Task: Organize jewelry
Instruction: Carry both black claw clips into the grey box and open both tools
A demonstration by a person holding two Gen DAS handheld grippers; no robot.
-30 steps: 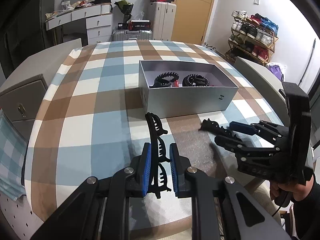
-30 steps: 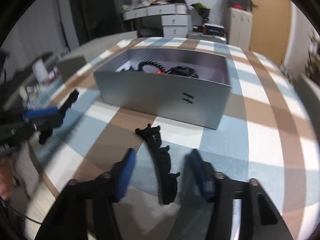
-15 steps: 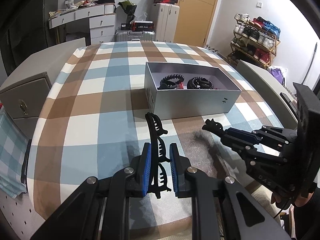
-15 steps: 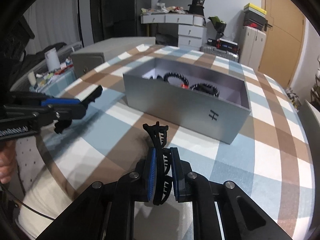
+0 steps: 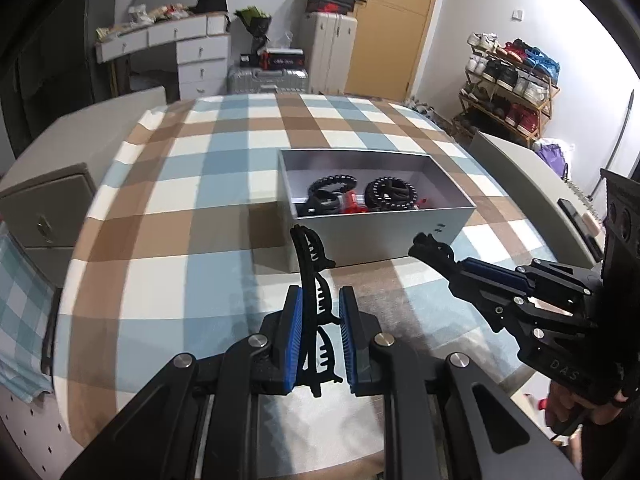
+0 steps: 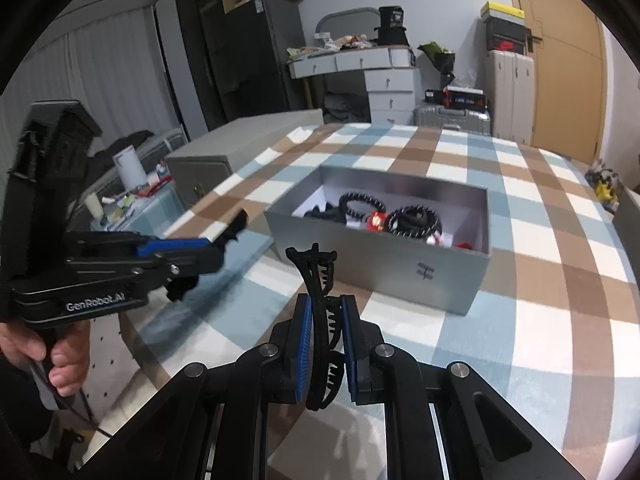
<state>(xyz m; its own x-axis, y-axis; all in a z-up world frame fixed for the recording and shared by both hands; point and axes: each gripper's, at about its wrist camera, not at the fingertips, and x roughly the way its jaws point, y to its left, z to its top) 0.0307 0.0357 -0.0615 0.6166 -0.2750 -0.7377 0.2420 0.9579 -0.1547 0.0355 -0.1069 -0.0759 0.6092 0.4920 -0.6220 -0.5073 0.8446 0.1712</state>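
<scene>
- Clamped between the blue pads of the left gripper (image 5: 317, 336): a black toothed plastic hair clip (image 5: 312, 276), standing upright and poking well past the fingertips.
- Clamped likewise in the right gripper (image 6: 325, 344): a second black toothed plastic clip (image 6: 320, 284), curved and leaning slightly left at its tip.
- Risk at the pads: thin, springy clips held edge-on near one end only; could pivot or squirt out under a jolt.
- Ahead of both grippers: an open silver-grey cardboard box (image 5: 384, 236) on the blue, brown and white checked tablecloth (image 5: 168, 208), its near wall between fingertips and interior.
- Risk at the wall: protruding clip tips likely to catch the rim if carried in too low, nudging the light box or twisting a clip loose.
- Risk between tools: both pointed toward one box, close side by side; a collision possible if moved in together.
- Inside, beyond the near wall: black beaded bracelets (image 6: 414, 220) and red pieces (image 6: 376, 219), a tangle hazard for clip teeth.
- Seen only from the left wrist: the right gripper (image 5: 492, 276) from the side, clip tip clear of the cloth.
- Seen only from the right wrist: the person's bare hand (image 6: 48, 356) on the left tool's handle, and more of the box floor.
</scene>
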